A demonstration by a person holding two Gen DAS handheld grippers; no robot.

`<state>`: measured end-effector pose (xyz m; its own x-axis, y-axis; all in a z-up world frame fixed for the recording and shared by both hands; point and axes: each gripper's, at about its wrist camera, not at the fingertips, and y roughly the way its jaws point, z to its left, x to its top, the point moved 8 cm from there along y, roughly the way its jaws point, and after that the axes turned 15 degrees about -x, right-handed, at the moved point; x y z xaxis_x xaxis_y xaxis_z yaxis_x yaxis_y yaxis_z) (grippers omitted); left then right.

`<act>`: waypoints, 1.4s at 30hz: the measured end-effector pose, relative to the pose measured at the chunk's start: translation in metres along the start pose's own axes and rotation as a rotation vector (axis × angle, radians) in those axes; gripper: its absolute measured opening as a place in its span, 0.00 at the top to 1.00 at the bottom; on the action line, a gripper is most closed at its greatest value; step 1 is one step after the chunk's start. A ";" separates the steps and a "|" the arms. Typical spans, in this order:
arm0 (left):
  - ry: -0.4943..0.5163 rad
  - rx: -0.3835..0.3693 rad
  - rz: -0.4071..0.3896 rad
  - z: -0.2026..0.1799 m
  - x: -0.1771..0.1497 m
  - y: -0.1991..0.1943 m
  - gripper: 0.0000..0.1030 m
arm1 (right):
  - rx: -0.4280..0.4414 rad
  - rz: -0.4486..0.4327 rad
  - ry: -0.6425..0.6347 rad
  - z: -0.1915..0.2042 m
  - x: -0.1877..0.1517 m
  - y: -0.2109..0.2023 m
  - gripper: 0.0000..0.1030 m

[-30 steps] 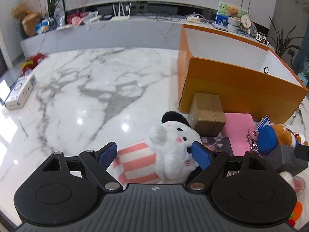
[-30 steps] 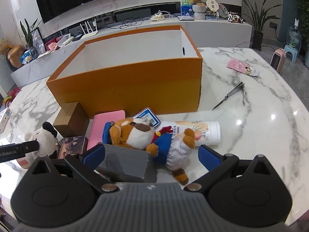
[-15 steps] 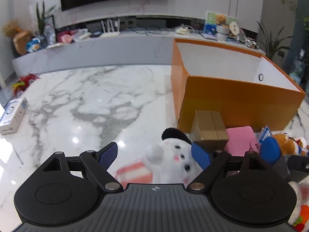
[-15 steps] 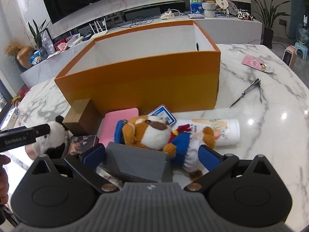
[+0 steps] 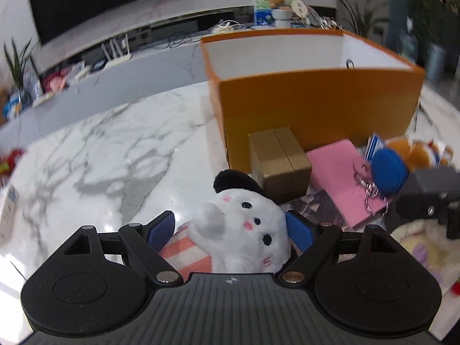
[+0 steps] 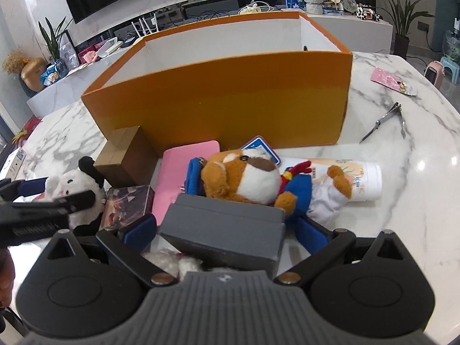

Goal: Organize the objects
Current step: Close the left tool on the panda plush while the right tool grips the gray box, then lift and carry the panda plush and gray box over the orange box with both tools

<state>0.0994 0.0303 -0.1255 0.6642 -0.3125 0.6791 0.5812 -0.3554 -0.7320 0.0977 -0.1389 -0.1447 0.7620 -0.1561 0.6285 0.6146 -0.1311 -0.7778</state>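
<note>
My left gripper (image 5: 230,228) is shut on a white plush toy (image 5: 244,235) with a black ear and a pink striped body, both blue pads against it. It also shows in the right wrist view (image 6: 73,187). My right gripper (image 6: 225,230) is shut on a grey box (image 6: 227,230), with both pads at its sides. A brown plush dog (image 6: 253,178) in blue lies just behind the grey box. The open orange box (image 6: 224,103) stands behind the pile.
In front of the orange box lie a brown carton (image 6: 123,155), a pink pad (image 6: 184,172), a dark patterned tin (image 6: 126,207), a blue card (image 6: 260,146) and a white tube (image 6: 359,178). Scissors (image 6: 385,122) and a pink packet (image 6: 392,82) lie at right.
Both grippers have moved in around their objects and closed: the left onto the white plush, the right onto the grey box. The left view has swung towards the orange box.
</note>
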 end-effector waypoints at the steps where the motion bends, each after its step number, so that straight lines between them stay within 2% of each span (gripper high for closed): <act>1: 0.015 0.008 0.013 -0.002 -0.001 0.002 0.04 | 0.005 0.004 0.003 0.000 0.000 0.000 0.02; 3: 0.051 0.026 0.022 -0.005 -0.002 0.004 0.05 | 0.001 0.005 0.011 -0.001 -0.001 0.001 0.15; 4: 0.060 0.027 0.023 -0.006 -0.002 0.004 0.06 | 0.000 0.004 0.009 -0.001 0.000 0.001 0.16; 7: 0.064 0.021 0.018 -0.006 -0.001 0.003 0.11 | 0.019 0.008 0.017 -0.003 0.000 0.002 0.17; 9: 0.050 0.009 0.008 -0.004 0.000 0.000 0.19 | 0.033 0.012 0.027 -0.005 0.001 0.001 0.17; 12: 0.022 -0.017 -0.009 -0.001 0.002 -0.006 0.22 | 0.059 0.016 0.045 -0.008 0.003 -0.001 0.18; 25: -0.039 -0.066 -0.091 0.002 0.018 -0.043 0.24 | 0.158 -0.034 0.095 -0.023 0.018 -0.038 0.18; 42: -0.062 -0.104 -0.259 -0.019 0.065 -0.090 0.24 | 0.208 -0.159 0.184 -0.050 0.046 -0.085 0.18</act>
<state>0.0817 0.0249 -0.0146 0.5291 -0.1456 0.8360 0.6861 -0.5062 -0.5224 0.0702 -0.1842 -0.0494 0.6150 -0.3266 0.7177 0.7660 0.0316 -0.6420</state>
